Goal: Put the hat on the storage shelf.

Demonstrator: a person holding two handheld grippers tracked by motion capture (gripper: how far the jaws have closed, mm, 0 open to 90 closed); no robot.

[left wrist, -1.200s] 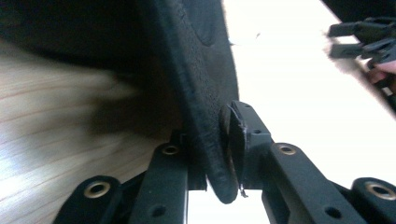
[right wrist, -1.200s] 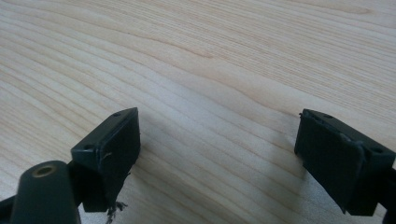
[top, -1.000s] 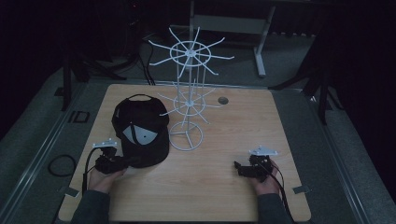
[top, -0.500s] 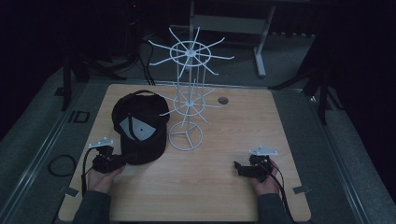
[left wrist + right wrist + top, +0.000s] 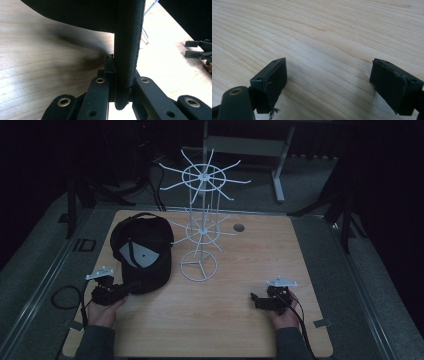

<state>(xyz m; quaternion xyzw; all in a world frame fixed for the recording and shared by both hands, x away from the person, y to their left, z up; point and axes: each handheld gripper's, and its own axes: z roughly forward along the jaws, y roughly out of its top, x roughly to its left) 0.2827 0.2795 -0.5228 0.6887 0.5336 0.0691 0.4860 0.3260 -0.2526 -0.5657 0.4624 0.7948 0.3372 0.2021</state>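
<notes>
Closure is the change at the left: over the last second the left hand-held gripper has just been closing, and in the left gripper view its two black jaws now pinch the brim of the black cap, which stands on edge between them. That brim edge was already at the jaws a second ago, so the cap has hardly shifted; what is new is the firm grip. By my judgement the pick is made, and the lift toward the white wire rack can begin.

The cap lies crown-down, its inside and pale label facing up, in the left half of the tabletop, just beside the rack's ring base. The left hand sits near the front left corner, forearm coming in from the front edge, gripper pointing level toward the right and slightly away from the person.

The right hand-held gripper rests near the front right corner, well apart from the cap and rack, pointing left across the tabletop. Its jaws stand wide apart over bare wood with nothing between them, just as they did a second ago.
</notes>
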